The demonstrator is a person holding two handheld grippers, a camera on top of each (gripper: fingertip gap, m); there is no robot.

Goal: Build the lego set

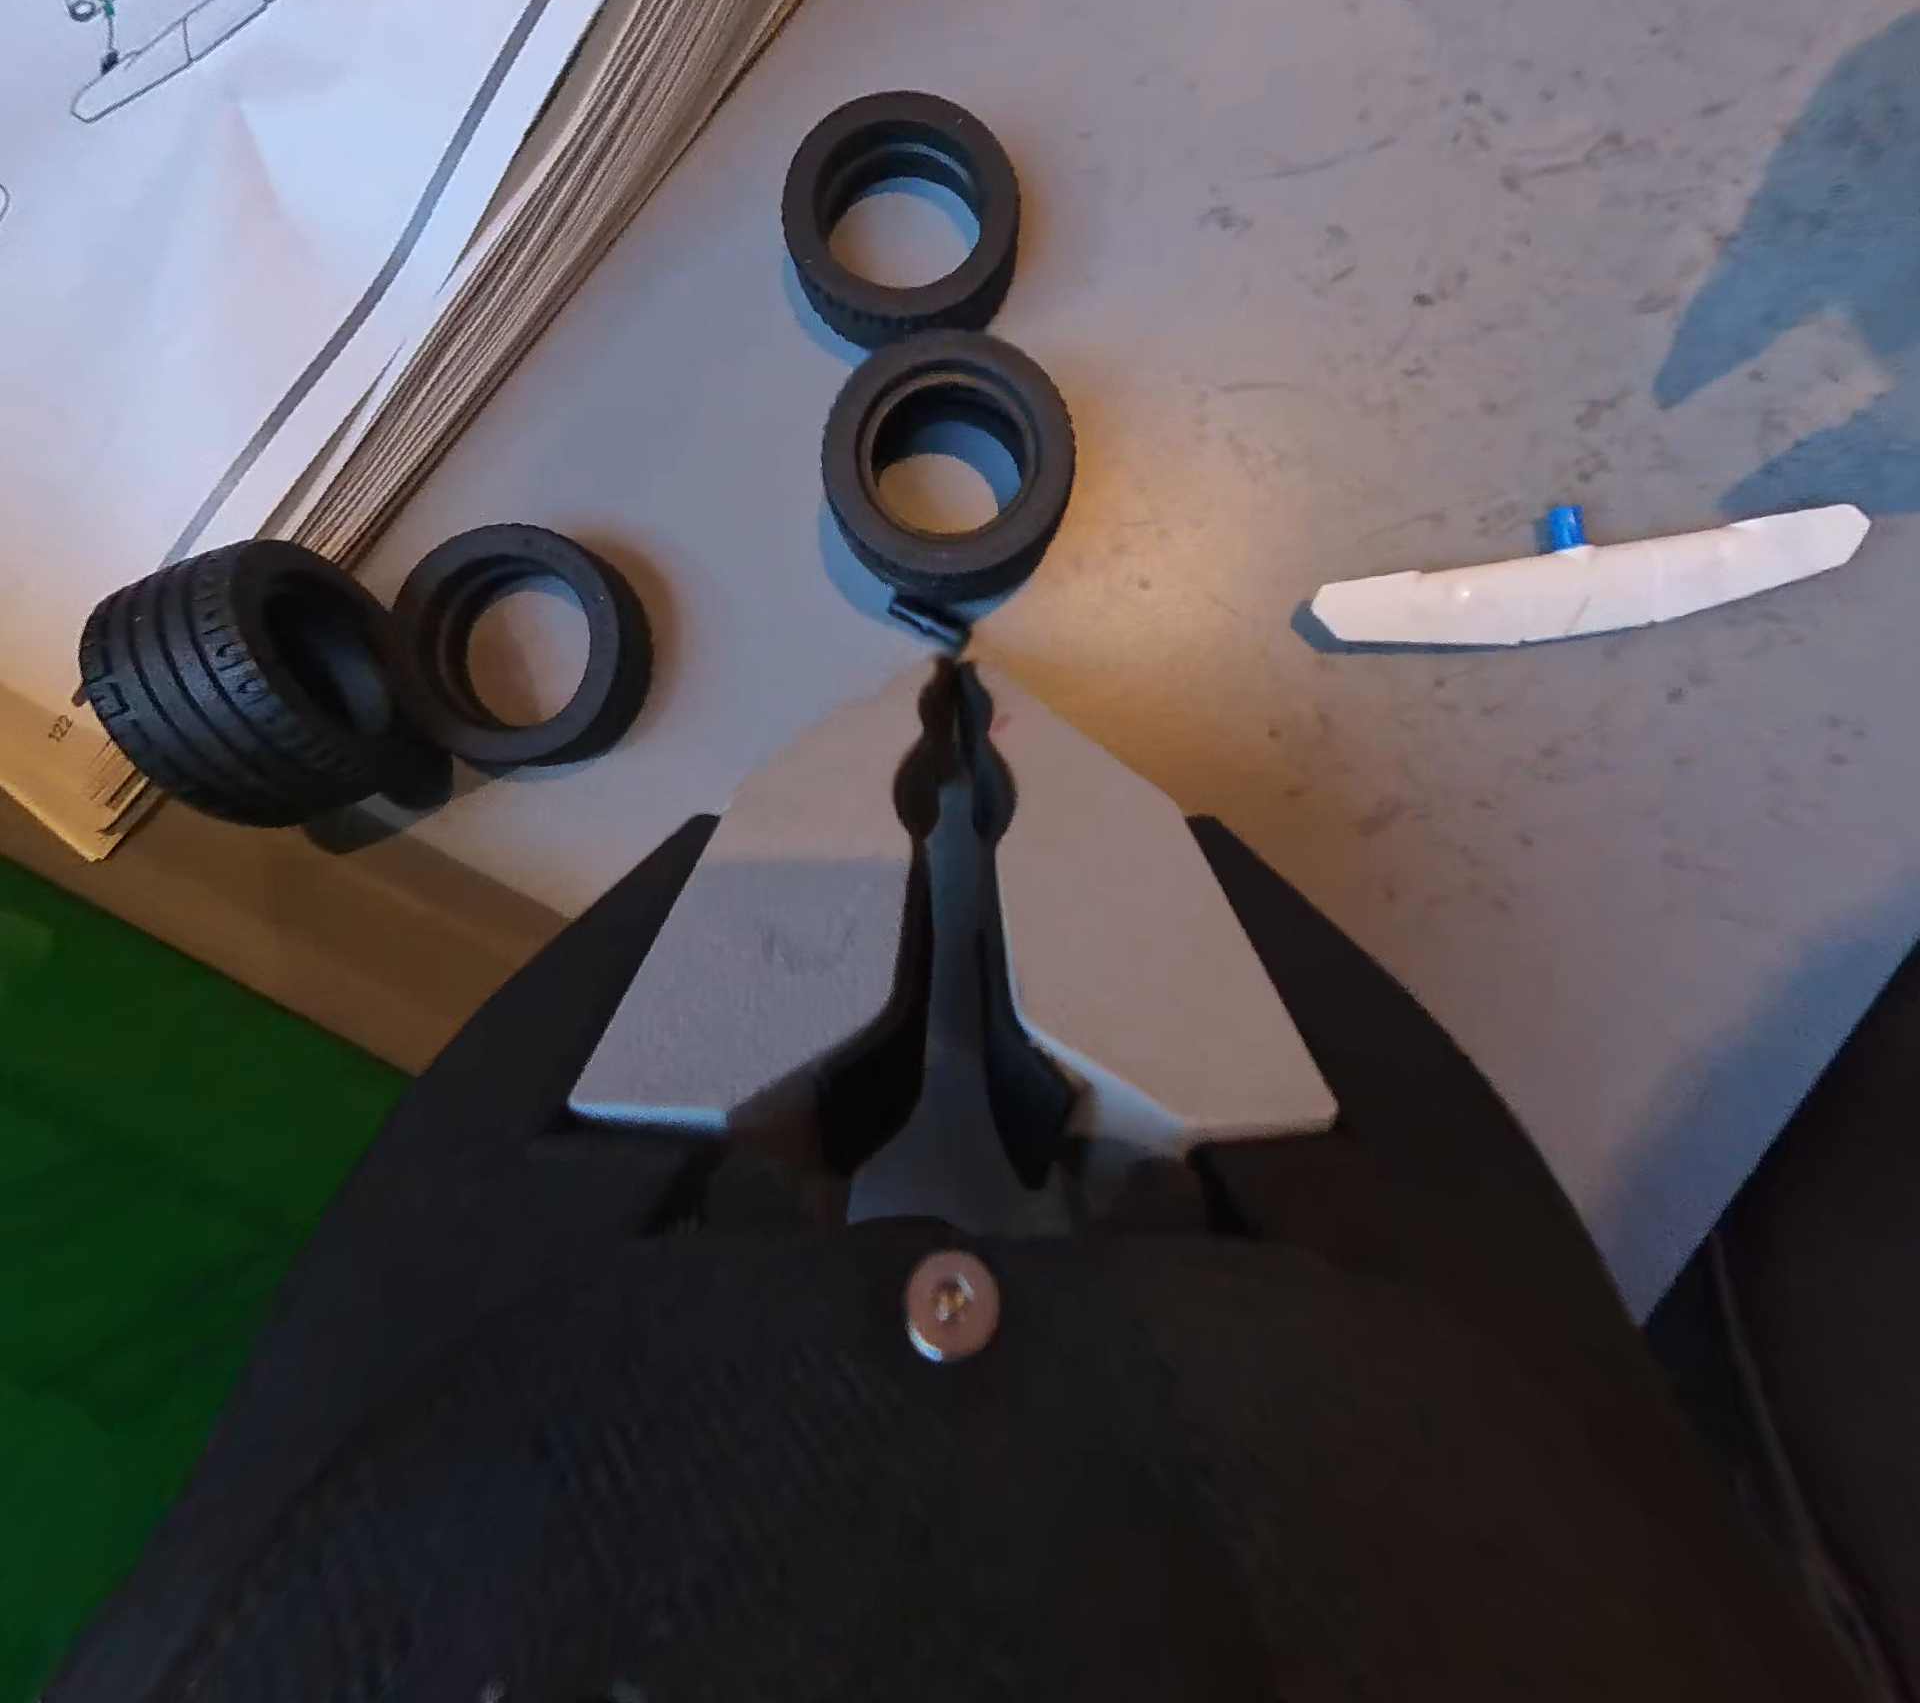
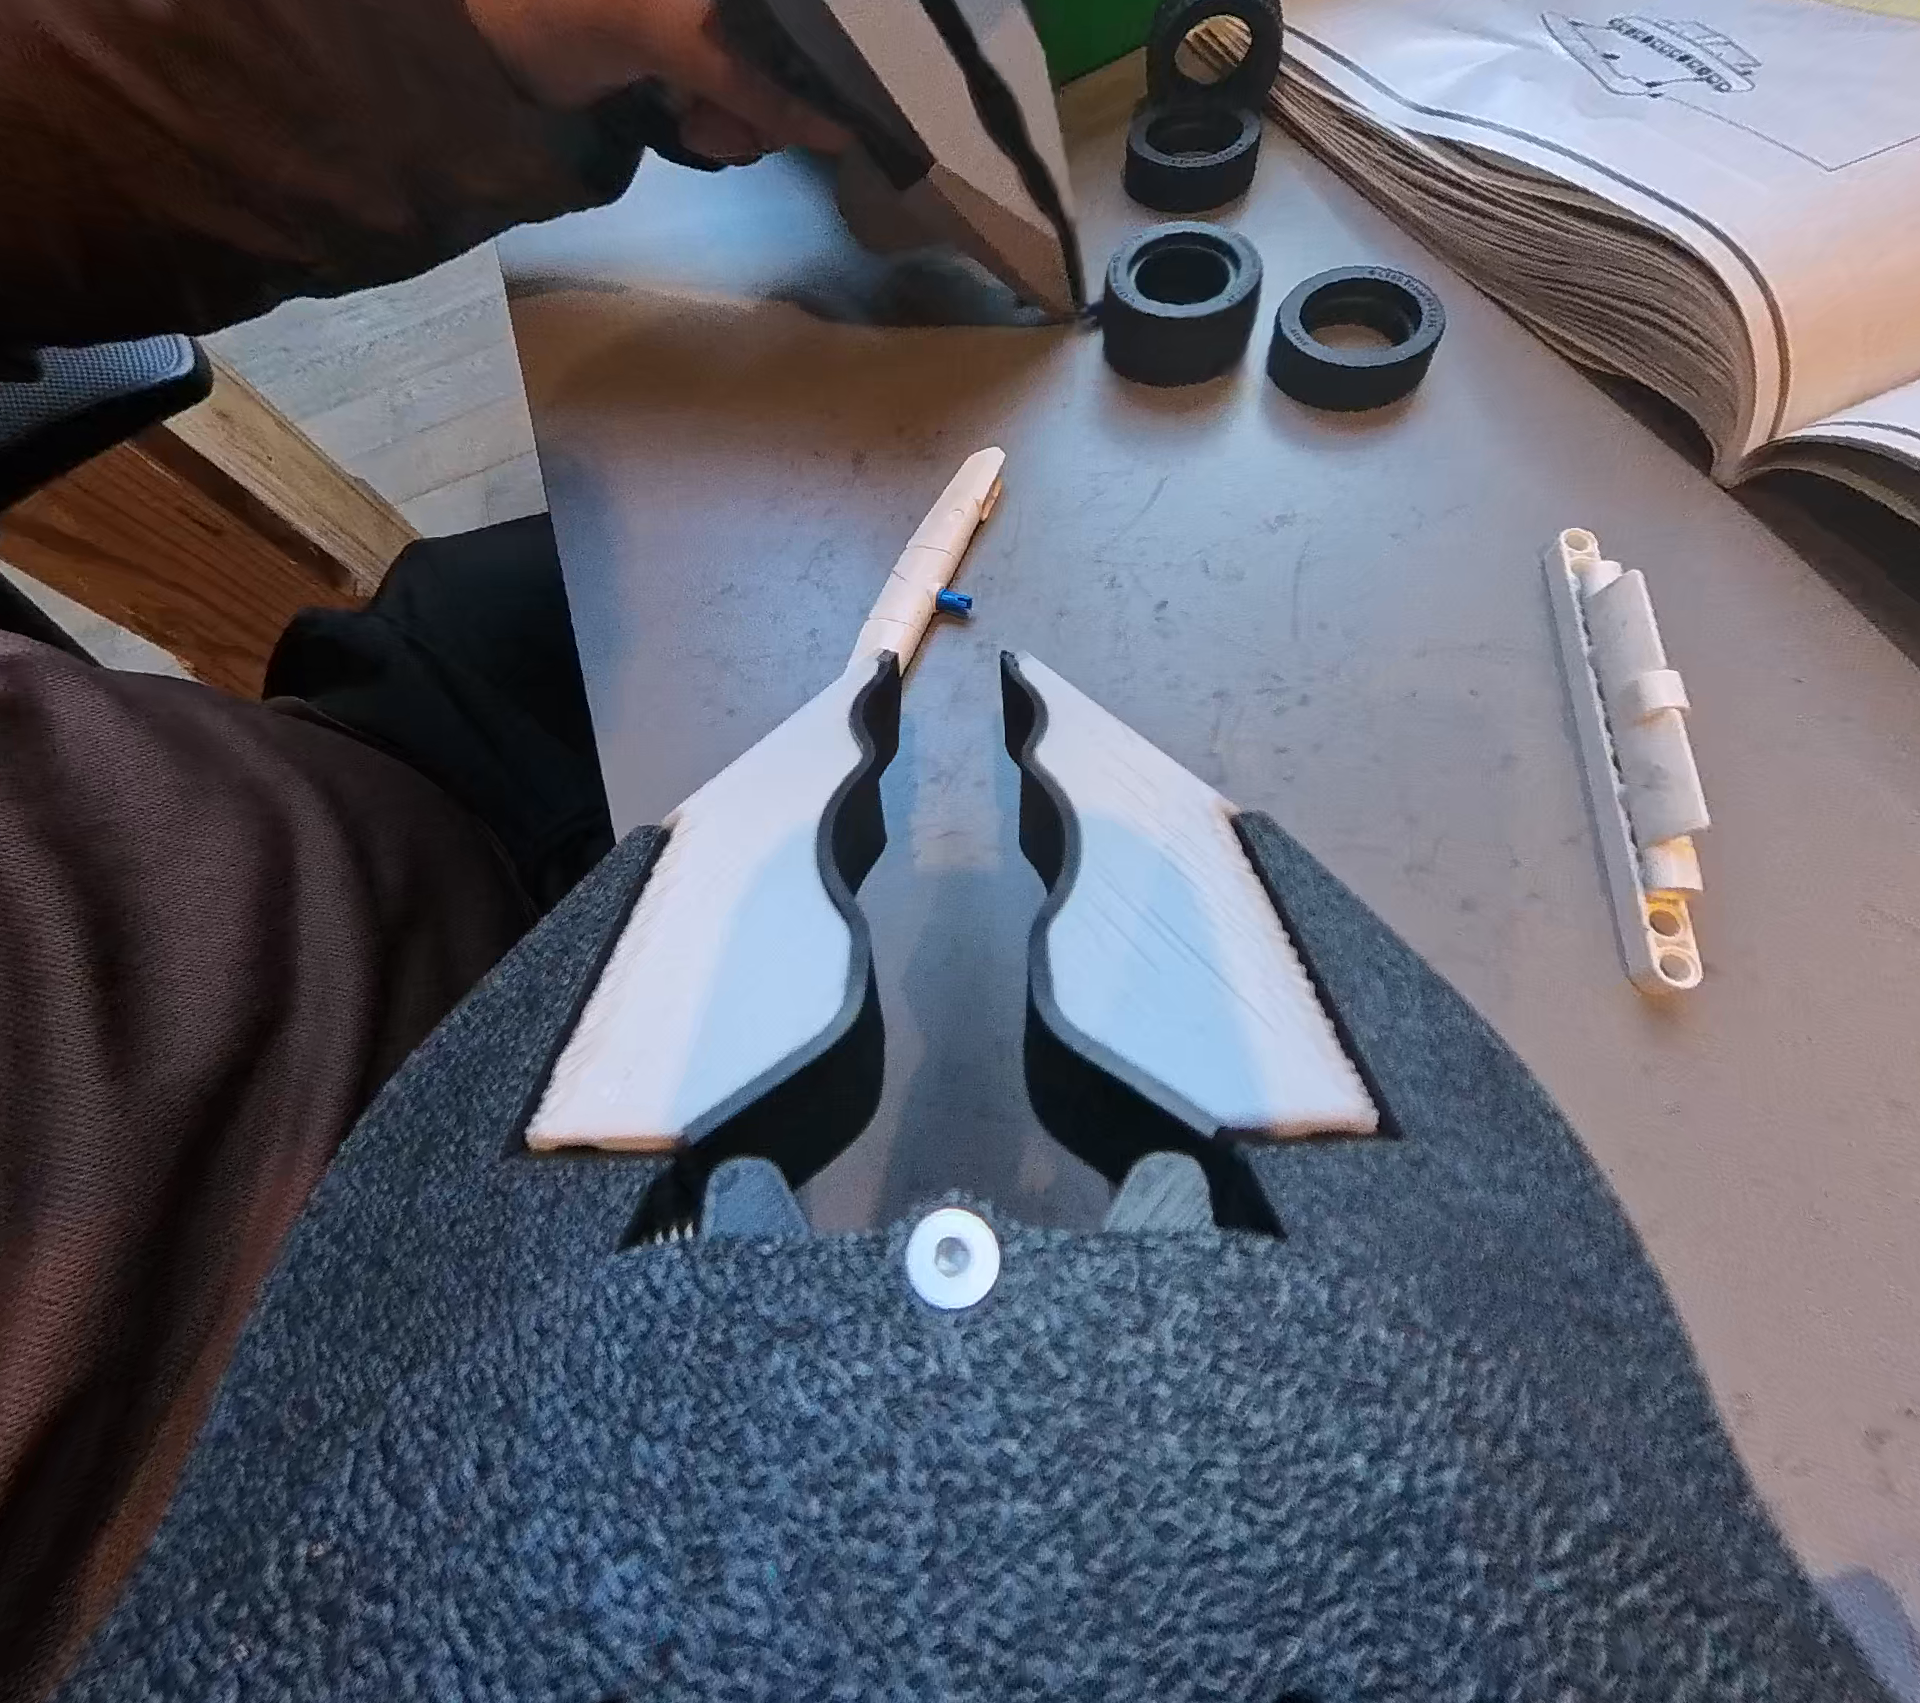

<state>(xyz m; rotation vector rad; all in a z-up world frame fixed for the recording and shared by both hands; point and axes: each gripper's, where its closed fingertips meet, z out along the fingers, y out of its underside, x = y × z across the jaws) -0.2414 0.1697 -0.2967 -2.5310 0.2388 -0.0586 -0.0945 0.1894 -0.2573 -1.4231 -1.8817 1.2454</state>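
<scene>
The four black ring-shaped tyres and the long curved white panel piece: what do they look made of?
The black ring-shaped tyres look like matte rubber: dull, grooved tread, no sheen. The long curved white panel piece looks like smooth hard plastic, with soft glossy highlights and crisp moulded edges; a small blue pin stands out of it, probably plastic too. The grey tabletop is scuffed; its material is unclear.

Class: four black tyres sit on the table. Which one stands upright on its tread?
The tyre leaning against the instruction book's corner; the other three lie flat, holes facing up.

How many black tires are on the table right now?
4. One stands upright against the manual's corner, one lies flat beside it, one lies by the left claw's tip, one just beyond. None seem hidden.
</scene>
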